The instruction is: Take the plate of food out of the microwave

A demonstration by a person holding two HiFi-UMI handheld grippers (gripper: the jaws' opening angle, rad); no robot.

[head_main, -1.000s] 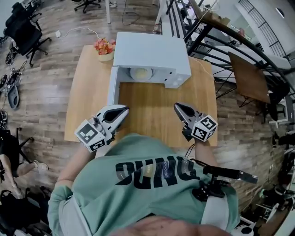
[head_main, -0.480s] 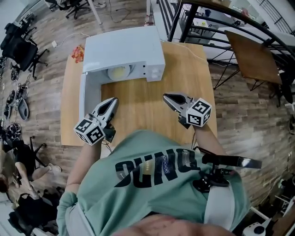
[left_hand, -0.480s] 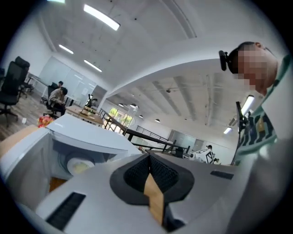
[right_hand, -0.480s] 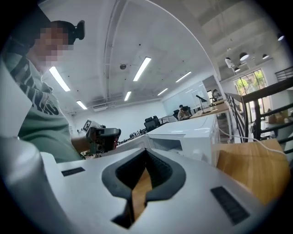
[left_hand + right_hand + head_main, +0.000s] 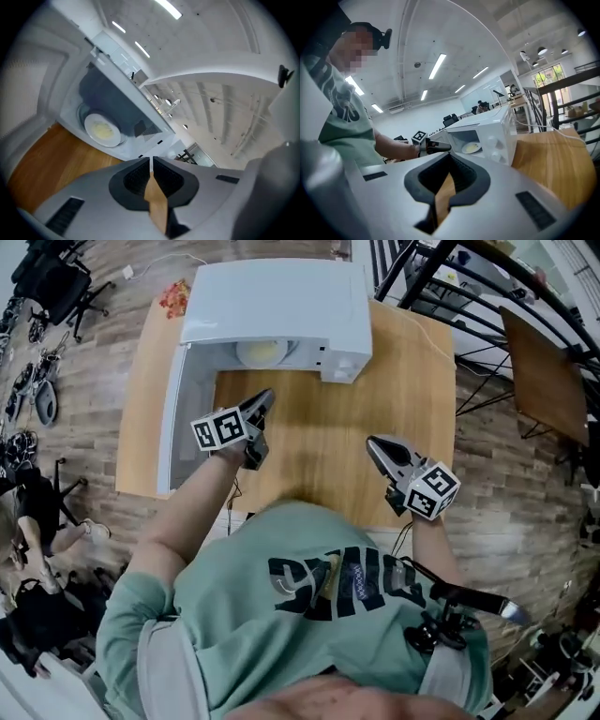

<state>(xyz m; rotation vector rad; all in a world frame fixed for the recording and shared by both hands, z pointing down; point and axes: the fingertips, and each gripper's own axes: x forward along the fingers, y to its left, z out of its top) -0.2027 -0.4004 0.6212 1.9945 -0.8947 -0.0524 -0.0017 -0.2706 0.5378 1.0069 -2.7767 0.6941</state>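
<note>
A white microwave stands at the far side of the wooden table, its door swung open to the left. Inside sits a white plate of yellowish food, also seen in the left gripper view as the plate on the turntable. My left gripper is shut and empty, just in front of the open cavity and pointing at it. My right gripper hovers over the table to the right, short of the microwave, jaws together with nothing between them. The right gripper view shows the plate and the left gripper.
A small bunch of flowers stands left of the microwave at the table's back corner. Office chairs are on the floor to the left. A dark metal railing and another table lie to the right.
My left gripper has moved forward and down to the microwave's opening and rolled over. My right gripper has shifted a little. The head view has moved closer to the microwave.
</note>
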